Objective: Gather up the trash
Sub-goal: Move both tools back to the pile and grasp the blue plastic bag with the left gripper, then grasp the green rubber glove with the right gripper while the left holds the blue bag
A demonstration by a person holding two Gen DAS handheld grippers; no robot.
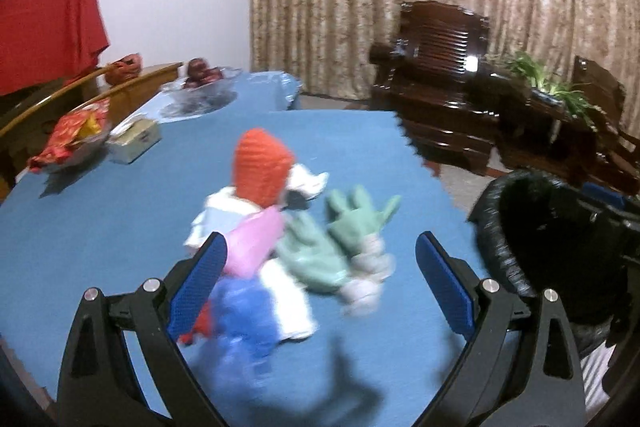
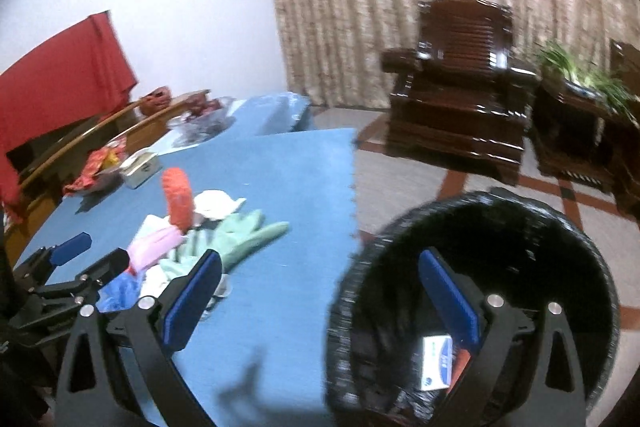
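Left gripper (image 1: pixel 320 285), jaws apart, over the trash pile (image 1: pixel 288 239) on the blue table (image 1: pixel 100 227). Right gripper (image 2: pixel 320 301), jaws apart and empty — only its view reveals a white box (image 2: pixel 436 361) inside the black bin (image 2: pixel 600 287).

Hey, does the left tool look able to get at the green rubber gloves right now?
Probably yes: the left tool is open above the pile, and the green rubber gloves lie uncovered between its fingers.

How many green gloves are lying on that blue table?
2. One green glove lies fingers spread at the right edge of the pile; the second glove lies just left of it, touching it. More could be hidden under the pile.
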